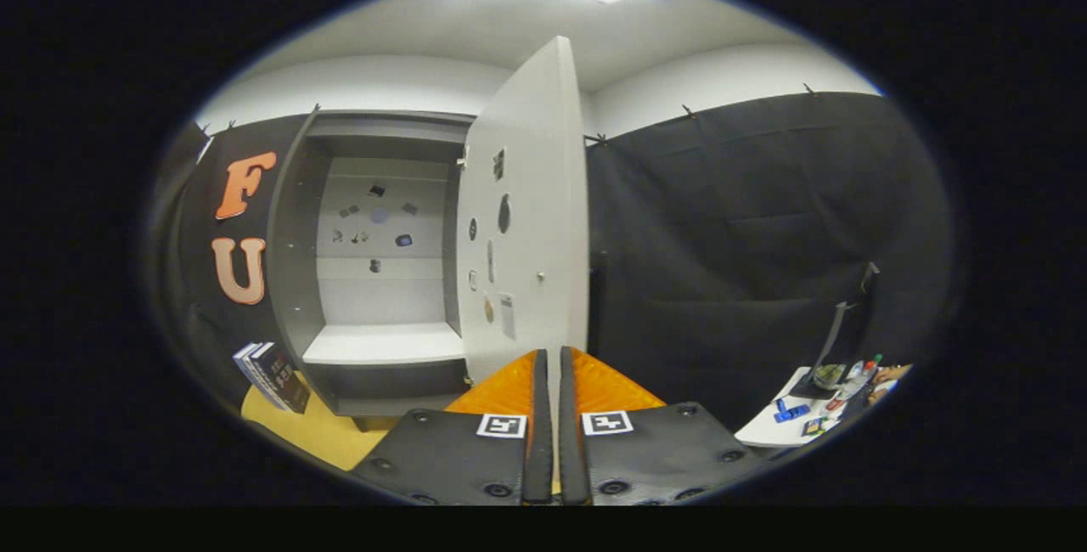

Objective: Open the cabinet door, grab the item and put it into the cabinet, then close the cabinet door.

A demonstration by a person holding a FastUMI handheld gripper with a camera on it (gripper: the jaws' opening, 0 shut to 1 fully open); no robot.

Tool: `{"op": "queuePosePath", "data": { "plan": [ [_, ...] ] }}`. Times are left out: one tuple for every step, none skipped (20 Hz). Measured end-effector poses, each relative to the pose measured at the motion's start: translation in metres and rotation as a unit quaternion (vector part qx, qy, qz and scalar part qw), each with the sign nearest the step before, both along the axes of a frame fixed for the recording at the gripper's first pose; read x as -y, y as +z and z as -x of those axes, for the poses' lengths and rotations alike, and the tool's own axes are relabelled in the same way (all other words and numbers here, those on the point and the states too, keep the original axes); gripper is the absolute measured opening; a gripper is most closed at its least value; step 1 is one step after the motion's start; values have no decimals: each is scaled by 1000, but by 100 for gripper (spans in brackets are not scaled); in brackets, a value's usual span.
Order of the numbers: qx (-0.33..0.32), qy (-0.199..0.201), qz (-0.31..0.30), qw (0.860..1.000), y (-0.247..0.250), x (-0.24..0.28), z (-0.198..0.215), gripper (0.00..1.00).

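The grey cabinet point(293, 263) stands open on the yellow table point(314, 433). Its pale door point(531, 195) is swung out toward me, with stickers on the inner face and a small knob screw point(541, 276). The lower shelf point(384, 345) is bare, and small stickers dot the back panel. A stack of dark books point(273, 376) leans on the table left of the cabinet. My gripper point(552, 354) is just before the door's lower edge. Its fingers stand almost together with a thin slit between them, and I see nothing held.
Black cloth walls surround the booth. To the right, beyond the fingers, a white table point(768, 433) carries small objects, a dark stand and a person's hand point(887, 375). The open door sticks out between the cabinet opening and the space to the right.
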State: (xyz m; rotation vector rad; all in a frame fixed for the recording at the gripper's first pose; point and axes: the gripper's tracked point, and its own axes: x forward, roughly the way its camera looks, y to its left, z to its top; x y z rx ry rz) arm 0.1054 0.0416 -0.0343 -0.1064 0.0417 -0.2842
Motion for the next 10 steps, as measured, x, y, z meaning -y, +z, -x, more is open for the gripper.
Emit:
{"op": "queuePosePath", "data": {
  "plan": [
    [3,5,-3,1000,0,-4,0,19],
    [4,13,-4,1000,-2,-8,-3,19],
    [0,22,-8,1000,-5,-12,-3,19],
    [-5,34,-13,999,-9,-18,-5,19],
    [-11,45,-20,999,-15,-25,-7,19],
    [-16,54,-27,998,-22,-33,-10,19],
    [-22,65,-31,997,-30,-42,-14,19],
    [-31,75,-33,996,-41,-53,-22,19],
    [-39,84,-34,995,-53,-64,-29,19],
    [-46,93,-34,994,-65,-78,-38,19]
  ]
}}
